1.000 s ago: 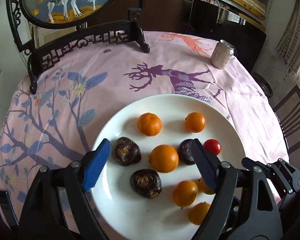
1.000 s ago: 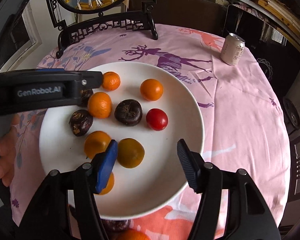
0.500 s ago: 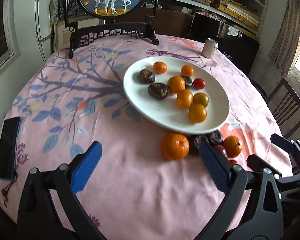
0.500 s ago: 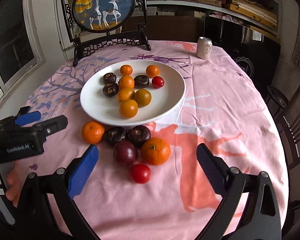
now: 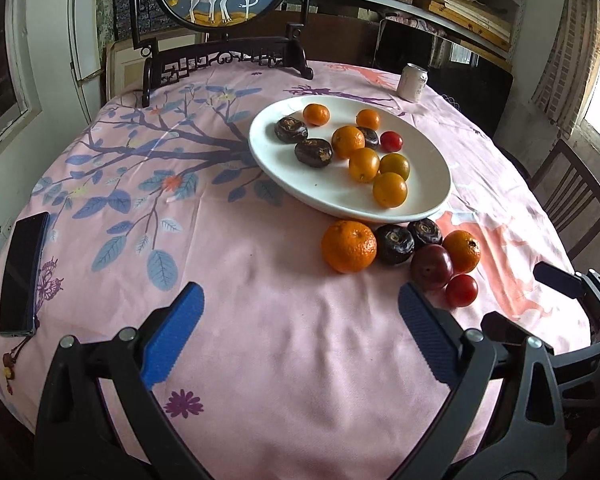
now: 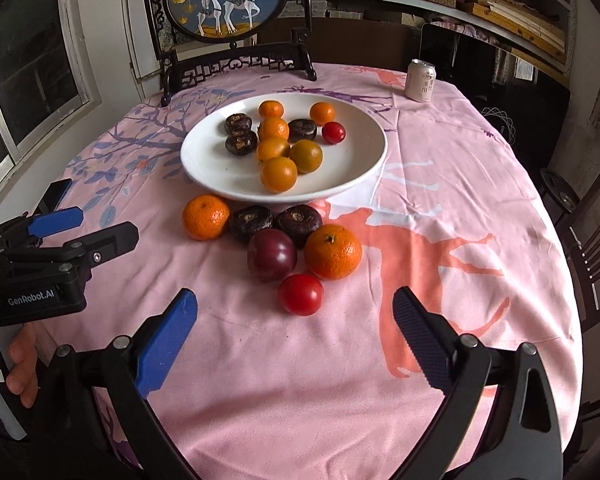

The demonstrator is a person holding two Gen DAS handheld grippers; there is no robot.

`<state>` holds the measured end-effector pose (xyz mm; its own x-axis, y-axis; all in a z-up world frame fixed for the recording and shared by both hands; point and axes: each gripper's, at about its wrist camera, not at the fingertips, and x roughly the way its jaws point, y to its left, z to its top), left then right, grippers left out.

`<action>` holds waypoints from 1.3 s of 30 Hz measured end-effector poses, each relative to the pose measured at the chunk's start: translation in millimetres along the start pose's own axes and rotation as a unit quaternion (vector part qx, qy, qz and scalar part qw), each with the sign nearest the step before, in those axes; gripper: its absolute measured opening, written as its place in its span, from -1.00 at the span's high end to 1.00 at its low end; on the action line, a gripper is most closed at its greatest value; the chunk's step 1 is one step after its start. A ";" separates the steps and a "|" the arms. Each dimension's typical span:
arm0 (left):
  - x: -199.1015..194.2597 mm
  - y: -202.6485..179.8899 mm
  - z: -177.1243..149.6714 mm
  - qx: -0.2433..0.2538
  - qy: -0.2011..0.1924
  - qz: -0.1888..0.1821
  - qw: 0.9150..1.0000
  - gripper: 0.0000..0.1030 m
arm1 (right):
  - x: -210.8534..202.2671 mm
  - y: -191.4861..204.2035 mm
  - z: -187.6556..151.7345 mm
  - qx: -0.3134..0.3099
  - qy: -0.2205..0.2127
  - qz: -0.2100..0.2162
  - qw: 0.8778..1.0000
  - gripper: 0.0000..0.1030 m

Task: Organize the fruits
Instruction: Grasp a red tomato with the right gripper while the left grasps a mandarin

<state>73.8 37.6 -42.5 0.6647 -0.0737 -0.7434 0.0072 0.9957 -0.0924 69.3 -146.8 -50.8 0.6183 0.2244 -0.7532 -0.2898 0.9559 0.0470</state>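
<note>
A white plate (image 6: pixel 352 184) (image 5: pixel 268 156) holds several small oranges, dark water chestnuts and a red tomato. In front of it on the pink cloth lie two oranges (image 6: pixel 333 253) (image 6: pixel 205 217), two dark chestnuts (image 6: pixel 251 222), a purple plum (image 6: pixel 272 255) and a red tomato (image 6: pixel 300 294) (image 5: pixel 461 290). My right gripper (image 6: pixel 294 338) is open and empty, just short of the tomato. My left gripper (image 5: pixel 300 334) is open and empty over bare cloth, left of the loose fruit; it also shows in the right wrist view (image 6: pixel 56 220).
A drink can (image 6: pixel 421 80) stands at the far right of the table. A framed deer screen (image 6: pixel 236 20) stands at the back edge. A black phone (image 5: pixel 23 272) lies at the left edge. Chairs (image 6: pixel 596 240) stand to the right.
Both grippers have pulled back from over the plate toward the table's near edge. The loose fruit in front of the plate has come into view.
</note>
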 end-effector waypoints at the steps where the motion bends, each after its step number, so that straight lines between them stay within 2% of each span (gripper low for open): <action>1: 1.8 0.8 -0.5 -0.001 0.003 0.000 1.000 -0.93 | 3.3 -0.6 -2.0 0.002 0.004 0.006 1.000 -0.91; 3: 6.5 2.8 -1.1 -0.005 0.009 0.000 1.000 -0.93 | 10.2 -3.6 -4.3 0.012 0.009 0.021 1.000 -0.90; 5: 10.4 4.7 -1.5 -0.008 0.013 0.000 1.000 -0.93 | 18.9 -6.4 -4.2 0.020 0.015 0.024 0.999 -0.57; 6: 11.7 5.2 -1.4 -0.008 0.015 0.002 1.000 -0.93 | 24.6 -8.4 -4.2 0.023 0.024 0.023 0.999 -0.31; 12: 18.2 6.0 0.2 -0.008 0.020 0.004 1.000 -0.93 | 50.2 -13.5 -1.7 0.030 0.048 0.025 0.998 0.05; 15: 24.0 2.3 1.9 -0.003 0.025 0.002 1.000 -0.93 | 59.6 -11.6 0.3 0.025 0.051 0.019 0.998 0.33; 18: 34.4 -2.5 4.7 0.004 0.031 0.007 0.999 -0.93 | 54.6 -12.2 0.9 0.034 0.052 0.040 0.997 0.36; 27: 70.2 -22.1 13.7 0.020 0.051 0.007 0.998 -0.88 | 36.2 -23.9 -4.2 0.046 0.037 0.040 0.997 0.36; 30: 82.2 -26.5 17.9 0.019 0.066 -0.008 0.998 -0.55 | 34.4 -30.0 -5.4 0.053 0.035 0.042 0.997 0.36; 31: 86.9 -26.4 18.5 0.016 0.074 -0.014 0.997 -0.34 | 33.9 -31.3 -5.7 0.054 0.035 0.043 0.997 0.37; 33: 88.3 -27.6 21.0 0.019 0.063 -0.013 0.998 -0.22 | 32.7 -33.4 -6.2 0.058 0.033 0.044 0.997 0.37; 35: 89.1 -26.8 23.3 0.013 0.063 -0.032 0.997 0.02 | 32.0 -34.4 -6.4 0.060 0.033 0.047 0.997 0.37; 39: 89.0 -27.2 22.7 0.011 0.058 -0.046 0.997 0.11 | 30.2 -32.8 -6.0 0.059 0.032 0.048 0.997 0.37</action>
<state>149.8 5.3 -91.2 0.5689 -0.1688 -0.8049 0.0813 0.9855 -0.1492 93.1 -172.5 -79.1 0.5439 0.3063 -0.7812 -0.2542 0.9474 0.1945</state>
